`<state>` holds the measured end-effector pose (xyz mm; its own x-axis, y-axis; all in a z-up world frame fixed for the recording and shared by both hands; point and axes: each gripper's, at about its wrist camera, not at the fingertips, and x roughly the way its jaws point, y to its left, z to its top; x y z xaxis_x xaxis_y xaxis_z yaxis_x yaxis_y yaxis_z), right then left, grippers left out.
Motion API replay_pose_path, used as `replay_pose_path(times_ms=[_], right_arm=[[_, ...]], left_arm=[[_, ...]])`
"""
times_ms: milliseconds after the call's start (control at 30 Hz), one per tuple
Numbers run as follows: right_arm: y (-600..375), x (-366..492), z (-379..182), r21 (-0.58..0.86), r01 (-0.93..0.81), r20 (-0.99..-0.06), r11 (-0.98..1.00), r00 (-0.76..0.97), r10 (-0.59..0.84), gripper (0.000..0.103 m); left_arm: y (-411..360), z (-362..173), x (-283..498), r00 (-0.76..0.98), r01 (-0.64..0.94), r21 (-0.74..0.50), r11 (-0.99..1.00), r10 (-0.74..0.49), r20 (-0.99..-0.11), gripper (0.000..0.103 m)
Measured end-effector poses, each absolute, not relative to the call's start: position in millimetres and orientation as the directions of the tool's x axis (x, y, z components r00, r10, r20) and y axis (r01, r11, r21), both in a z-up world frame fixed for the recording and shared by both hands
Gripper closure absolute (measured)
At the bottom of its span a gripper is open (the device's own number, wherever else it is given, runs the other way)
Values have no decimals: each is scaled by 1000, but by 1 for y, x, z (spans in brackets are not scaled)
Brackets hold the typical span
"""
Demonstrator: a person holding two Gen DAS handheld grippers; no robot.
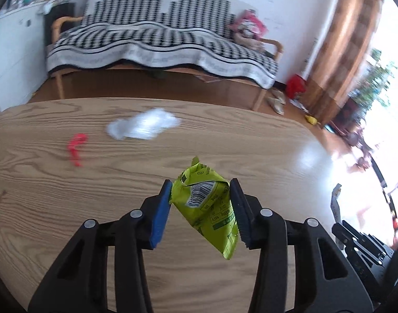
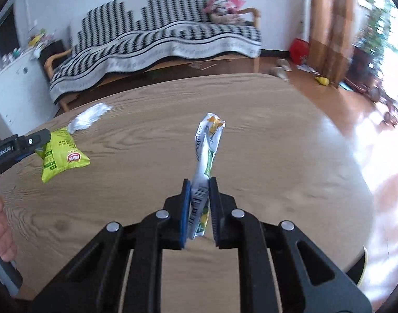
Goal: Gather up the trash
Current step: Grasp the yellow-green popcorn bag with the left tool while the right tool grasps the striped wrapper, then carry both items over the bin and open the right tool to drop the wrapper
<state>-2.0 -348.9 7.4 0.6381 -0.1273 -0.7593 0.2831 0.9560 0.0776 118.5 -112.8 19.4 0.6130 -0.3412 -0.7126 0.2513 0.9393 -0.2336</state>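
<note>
My left gripper (image 1: 201,184) is shut on a lime green snack wrapper (image 1: 209,203) and holds it above the round wooden table (image 1: 68,208). The same wrapper (image 2: 60,154) and the left gripper's fingers (image 2: 29,140) show at the left of the right wrist view. My right gripper (image 2: 199,181) is shut on a crumpled white and yellow wrapper (image 2: 205,156) that sticks up above the table (image 2: 277,169). A crumpled white tissue (image 1: 144,124) and a small red scrap (image 1: 76,148) lie on the far part of the table. The tissue (image 2: 90,117) also shows in the right wrist view.
A sofa with a black and white cover (image 1: 159,39) stands beyond the table. A white cabinet (image 1: 13,52) is at the left. Brown curtains (image 1: 345,47), a red bag (image 1: 295,83) and slippers (image 1: 277,101) are on the wooden floor at the right.
</note>
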Motion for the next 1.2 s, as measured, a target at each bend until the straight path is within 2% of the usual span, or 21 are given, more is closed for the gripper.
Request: replay_pose_path(times_ms=[200, 233, 267, 400, 533, 667, 700, 767, 800, 833, 1033, 1200], right_arm=[[-436, -83, 5, 106, 430, -761, 897, 616, -205, 88], [-455, -101, 2, 112, 462, -763, 880, 607, -222, 88], [-468, -115, 1, 115, 486, -764, 866, 601, -236, 88], [-516, -167, -6, 134, 569, -769, 812, 576, -277, 88], [-554, -211, -12, 161, 629, -772, 760, 560, -300, 88], [-579, -244, -12, 185, 655, -769, 733, 561, -307, 88], [-582, -247, -13, 188, 658, -771, 729, 559, -305, 88], [-586, -251, -16, 188, 659, -777, 728, 553, -299, 88], [-588, -252, -18, 187, 658, -780, 729, 551, -297, 88], [-592, -249, -18, 188, 655, -782, 732, 551, -293, 88], [-586, -226, -15, 200, 628, -779, 752, 568, -267, 88], [-580, -220, -16, 191, 609, -783, 770, 568, -254, 88]], left_arm=[[-206, 22, 77, 560, 392, -244, 887, -440, -702, 59], [-228, 22, 66, 542, 427, -246, 870, -465, -700, 76], [-243, 21, 59, 525, 453, -247, 856, -481, -703, 84], [-307, 15, 20, 456, 555, -253, 792, -544, -705, 84], [-353, 6, -8, 417, 623, -237, 746, -572, -706, 96], [-373, -1, -15, 376, 649, -250, 719, -588, -716, 96], [-371, 0, -12, 375, 651, -254, 715, -595, -711, 95], [-370, 1, -4, 388, 658, -230, 717, -585, -712, 68], [-368, 0, 2, 400, 653, -219, 725, -575, -713, 19], [-365, -1, 6, 423, 642, -206, 738, -565, -708, 6], [-379, -31, 14, 458, 687, -40, 726, -475, -752, 6], [-389, -52, 27, 414, 697, -45, 716, -453, -789, 6]])
